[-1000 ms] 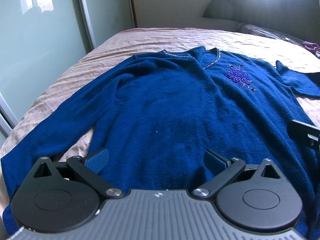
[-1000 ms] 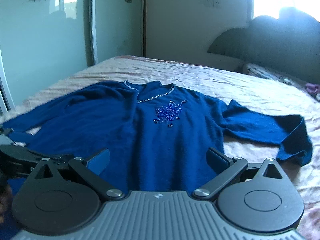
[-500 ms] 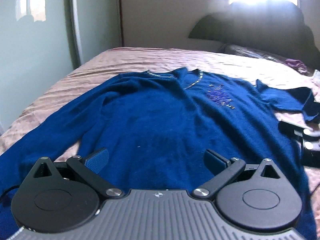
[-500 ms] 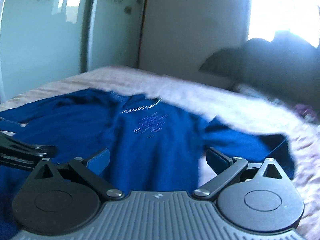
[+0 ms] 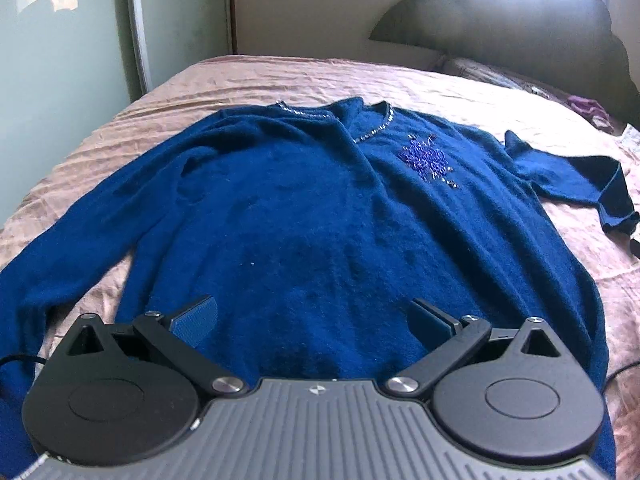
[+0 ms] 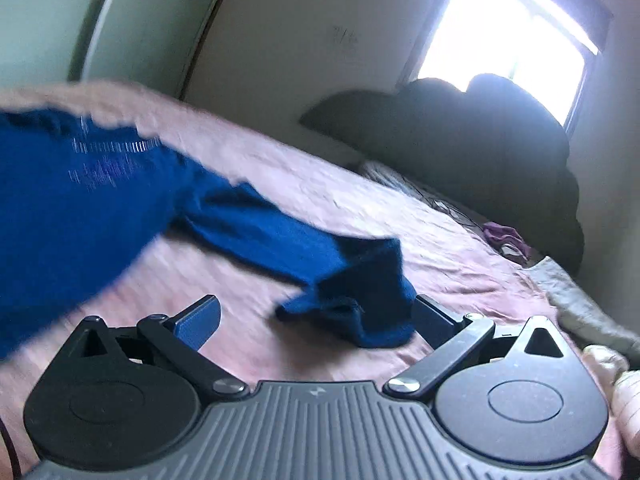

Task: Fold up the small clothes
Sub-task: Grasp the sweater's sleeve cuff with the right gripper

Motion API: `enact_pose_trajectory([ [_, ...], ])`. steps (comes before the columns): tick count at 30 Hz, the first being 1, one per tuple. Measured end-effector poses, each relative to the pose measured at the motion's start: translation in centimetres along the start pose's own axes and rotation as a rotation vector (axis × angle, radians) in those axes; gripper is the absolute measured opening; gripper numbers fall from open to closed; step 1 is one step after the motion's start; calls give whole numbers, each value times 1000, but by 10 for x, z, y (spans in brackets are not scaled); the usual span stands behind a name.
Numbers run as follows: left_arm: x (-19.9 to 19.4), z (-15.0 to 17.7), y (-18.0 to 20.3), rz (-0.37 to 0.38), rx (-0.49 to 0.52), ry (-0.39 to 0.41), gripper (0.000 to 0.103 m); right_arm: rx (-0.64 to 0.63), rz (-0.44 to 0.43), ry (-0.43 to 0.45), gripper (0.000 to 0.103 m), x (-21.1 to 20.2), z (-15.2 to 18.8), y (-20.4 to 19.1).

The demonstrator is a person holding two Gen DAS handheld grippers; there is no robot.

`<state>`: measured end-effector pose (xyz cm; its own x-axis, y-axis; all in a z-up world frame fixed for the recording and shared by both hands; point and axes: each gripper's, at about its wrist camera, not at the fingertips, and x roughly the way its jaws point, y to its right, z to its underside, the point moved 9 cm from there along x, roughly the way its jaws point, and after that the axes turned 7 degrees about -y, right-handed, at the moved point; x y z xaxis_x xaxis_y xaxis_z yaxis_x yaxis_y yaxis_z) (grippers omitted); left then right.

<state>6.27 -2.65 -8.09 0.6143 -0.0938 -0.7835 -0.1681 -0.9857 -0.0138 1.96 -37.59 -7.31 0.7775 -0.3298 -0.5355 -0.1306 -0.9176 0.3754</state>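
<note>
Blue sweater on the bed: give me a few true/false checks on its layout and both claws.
1. The blue sweater lies spread on the pink bedspread. True.
2. The left claw is shut on the hem. False: its jaws stand open, holding nothing.
3. A beaded flower sits on the chest below the neckline. True.
4. The right claw grips the sleeve cuff. False: it is open, with the cuff lying ahead near its right finger.
5. The sweater is folded in half. False: body and sleeves lie spread.

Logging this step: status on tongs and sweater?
Left tongs open over the sweater. Right tongs open, at the bunched cuff. Sweater flat on the bed, unfolded. Nothing in the way.
</note>
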Motion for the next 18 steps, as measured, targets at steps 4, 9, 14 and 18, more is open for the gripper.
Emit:
enact_pose_trajectory([
  [4, 1, 1, 5, -13, 29, -5, 102, -71, 27, -46, 98, 23, 11, 0],
  [9, 2, 3, 7, -37, 51, -10, 102, -91, 9, -87, 73, 52, 19, 6],
  [14, 5, 4, 8, -35, 53, -21, 102, -61, -55, -92, 46, 68, 13, 13],
  [18, 5, 4, 9, -39, 60, -23, 102, 5, -74, -113, 10, 75, 8, 17],
])
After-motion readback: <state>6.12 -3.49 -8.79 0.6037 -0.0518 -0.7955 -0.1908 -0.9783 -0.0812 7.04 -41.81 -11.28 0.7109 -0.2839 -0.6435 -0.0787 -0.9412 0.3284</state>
